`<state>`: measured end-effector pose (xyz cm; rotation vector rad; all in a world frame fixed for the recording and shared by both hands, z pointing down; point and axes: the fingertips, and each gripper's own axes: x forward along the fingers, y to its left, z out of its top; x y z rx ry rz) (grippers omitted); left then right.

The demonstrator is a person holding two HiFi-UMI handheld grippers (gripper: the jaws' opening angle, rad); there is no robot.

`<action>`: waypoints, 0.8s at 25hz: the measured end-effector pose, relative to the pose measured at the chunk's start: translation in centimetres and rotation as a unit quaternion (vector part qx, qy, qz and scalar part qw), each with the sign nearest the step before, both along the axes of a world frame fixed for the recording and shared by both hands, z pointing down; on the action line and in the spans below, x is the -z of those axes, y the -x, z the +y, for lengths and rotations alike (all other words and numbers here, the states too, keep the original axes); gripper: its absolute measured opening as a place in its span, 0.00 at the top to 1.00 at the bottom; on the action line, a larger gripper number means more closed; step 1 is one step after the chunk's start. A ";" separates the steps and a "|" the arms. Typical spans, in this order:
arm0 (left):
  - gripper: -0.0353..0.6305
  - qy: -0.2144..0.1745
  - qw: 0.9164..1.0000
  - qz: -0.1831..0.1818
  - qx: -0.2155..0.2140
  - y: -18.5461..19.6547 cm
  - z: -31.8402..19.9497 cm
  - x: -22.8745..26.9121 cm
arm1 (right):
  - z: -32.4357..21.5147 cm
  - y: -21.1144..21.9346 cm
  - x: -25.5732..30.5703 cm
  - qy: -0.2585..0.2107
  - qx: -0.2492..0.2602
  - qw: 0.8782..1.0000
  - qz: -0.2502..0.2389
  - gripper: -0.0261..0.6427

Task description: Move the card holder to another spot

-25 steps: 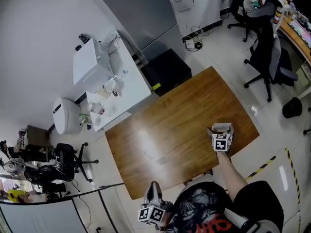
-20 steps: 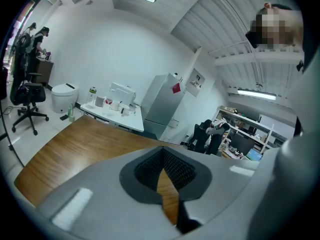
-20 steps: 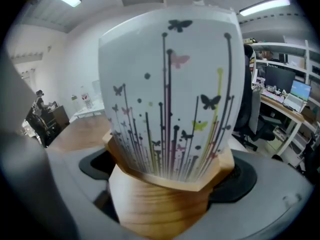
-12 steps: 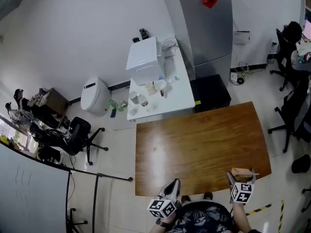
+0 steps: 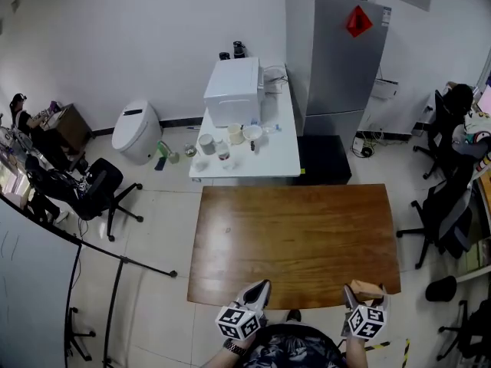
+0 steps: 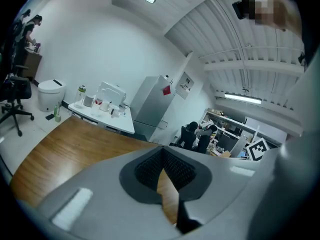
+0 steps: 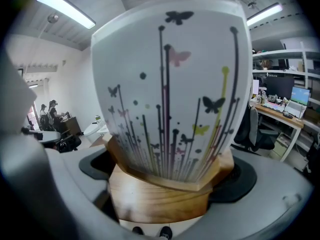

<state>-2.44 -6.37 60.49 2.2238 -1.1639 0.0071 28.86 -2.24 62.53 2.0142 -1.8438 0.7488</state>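
Carry step, I judged: the right gripper point(image 7: 165, 194) gripped the wood-based, butterfly-printed white card holder point(image 7: 170, 109) by the brown wooden table's point(image 5: 295, 236) near-right corner (left gripper point(image 6: 167, 184) closed, empty). Next needed: lowering it onto 1 fresh spot.

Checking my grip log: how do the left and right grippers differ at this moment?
The left gripper has its jaws shut on nothing; the right gripper clamps the wooden base of the card holder. The left gripper is nearer the middle of the table's near edge; the right gripper is by its near right corner. Both carry marker cubes and point forward.
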 end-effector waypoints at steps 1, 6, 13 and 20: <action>0.95 0.001 1.000 0.000 0.000 0.2 0.0 0.0 | -0.1 0.2 0.2 -0.002 0.000 1.000 -0.001 0.11; 0.95 0.006 1.000 -0.003 0.013 1.7 0.0 -0.3 | -0.8 1.8 0.7 -0.005 0.017 1.000 -0.003 0.11; 0.95 0.006 0.999 -0.002 0.050 4.0 0.7 -0.5 | -2.5 4.4 0.7 -0.011 0.061 0.998 -0.013 0.11; 0.95 0.005 0.991 -0.007 0.132 10.0 3.5 -0.5 | -8.0 15.6 0.2 -0.024 0.194 0.980 -0.026 0.11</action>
